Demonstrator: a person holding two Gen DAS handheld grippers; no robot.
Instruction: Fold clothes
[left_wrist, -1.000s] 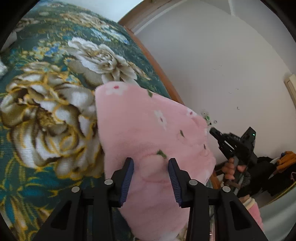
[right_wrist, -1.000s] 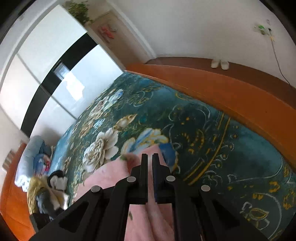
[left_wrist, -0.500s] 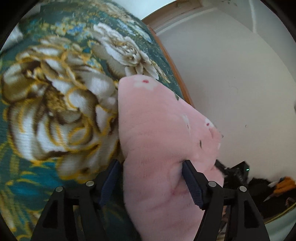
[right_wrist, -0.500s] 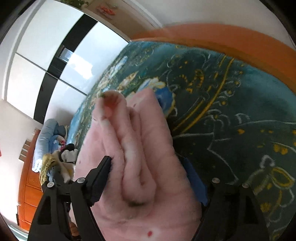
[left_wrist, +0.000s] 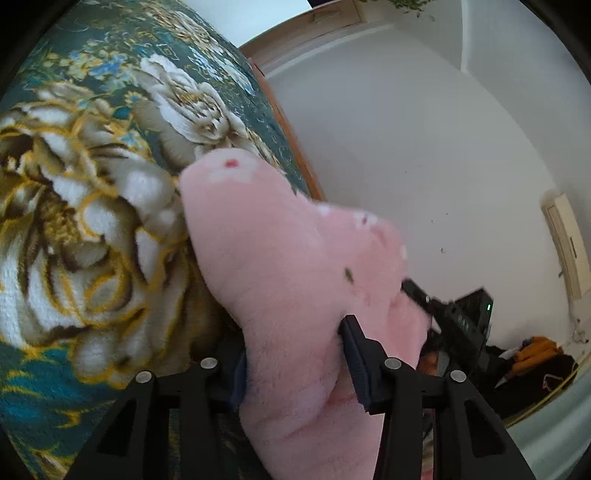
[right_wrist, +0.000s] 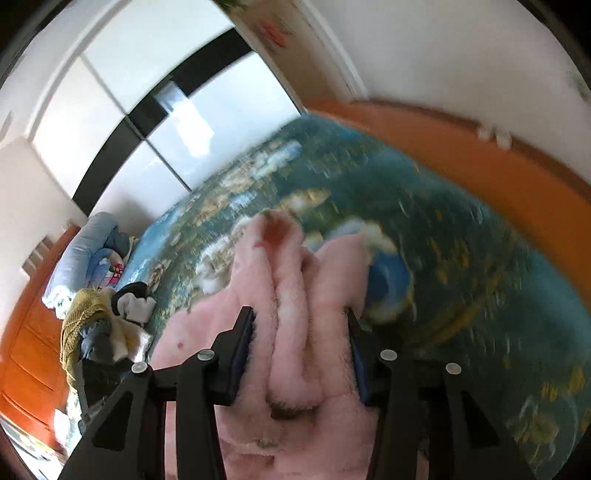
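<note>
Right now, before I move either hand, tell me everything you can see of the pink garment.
The pink garment is thick, fleecy fabric with small white flowers and red and dark specks. It is bunched, not flat: in the right wrist view it stands in several upright folds. It fills the gap between the spread jaws of both the left gripper and the right gripper, and lies over the green floral bedspread. Its full shape is hidden.

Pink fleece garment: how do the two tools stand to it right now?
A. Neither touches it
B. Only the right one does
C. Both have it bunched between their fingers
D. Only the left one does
C: the pink fleece garment bulges between the left tool, and its folds fill the right tool.
</note>
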